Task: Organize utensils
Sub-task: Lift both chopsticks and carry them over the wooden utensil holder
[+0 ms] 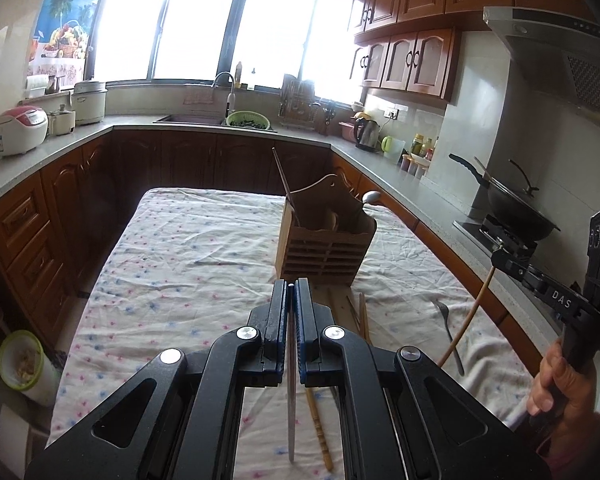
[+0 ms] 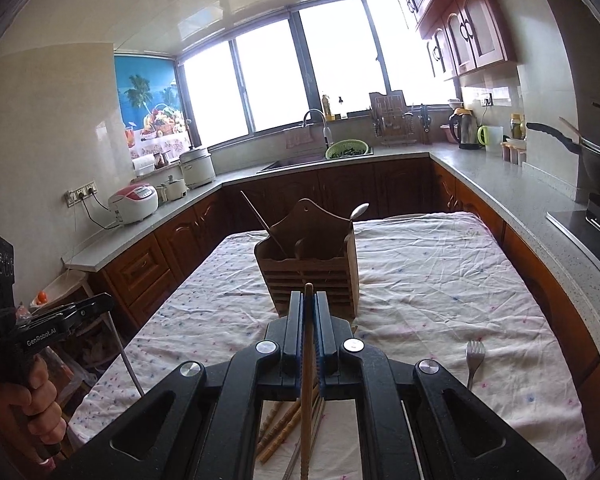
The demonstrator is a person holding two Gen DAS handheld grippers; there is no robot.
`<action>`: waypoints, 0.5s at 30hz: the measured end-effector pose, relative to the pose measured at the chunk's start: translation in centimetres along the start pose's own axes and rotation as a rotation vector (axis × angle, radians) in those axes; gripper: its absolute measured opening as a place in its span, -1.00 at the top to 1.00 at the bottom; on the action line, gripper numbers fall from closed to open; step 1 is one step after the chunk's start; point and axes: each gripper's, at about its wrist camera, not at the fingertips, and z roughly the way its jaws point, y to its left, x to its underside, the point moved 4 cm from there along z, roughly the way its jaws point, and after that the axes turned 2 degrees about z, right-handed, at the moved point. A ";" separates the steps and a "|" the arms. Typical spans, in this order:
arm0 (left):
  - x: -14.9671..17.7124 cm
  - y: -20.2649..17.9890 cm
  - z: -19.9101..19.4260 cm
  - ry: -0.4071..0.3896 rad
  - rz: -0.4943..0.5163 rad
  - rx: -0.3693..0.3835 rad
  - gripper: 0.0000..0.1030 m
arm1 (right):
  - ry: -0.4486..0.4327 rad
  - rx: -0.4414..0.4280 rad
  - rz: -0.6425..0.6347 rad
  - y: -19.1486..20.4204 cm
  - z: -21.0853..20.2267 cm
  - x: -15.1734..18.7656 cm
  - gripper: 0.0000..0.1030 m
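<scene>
A wooden utensil holder (image 1: 324, 246) (image 2: 314, 276) stands upright on the cloth-covered table, with a dark chopstick (image 1: 285, 184) and a metal spoon (image 1: 370, 199) standing in it. My left gripper (image 1: 291, 286) is shut on a metal chopstick (image 1: 291, 392), just in front of the holder. My right gripper (image 2: 308, 294) is shut on a wooden chopstick (image 2: 308, 380), also just before the holder. Several loose bamboo chopsticks (image 2: 278, 428) lie on the table under the grippers. A metal fork (image 1: 448, 328) (image 2: 474, 360) lies to the right.
The table wears a floral cloth (image 1: 180, 260). Counters run along three sides, with rice cookers (image 1: 20, 130) on the left, a sink (image 1: 196, 119) at the back, and a kettle (image 1: 367, 134) and wok (image 1: 520, 216) on the right.
</scene>
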 end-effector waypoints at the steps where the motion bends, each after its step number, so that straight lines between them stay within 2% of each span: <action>1: -0.1 0.0 -0.1 -0.005 -0.001 0.002 0.94 | -0.007 -0.001 -0.001 0.1 -0.2 -0.1 0.91; 15: -2.8 0.0 -0.2 -0.089 -0.030 0.000 0.94 | -0.052 -0.016 -0.009 0.6 0.5 -1.9 0.91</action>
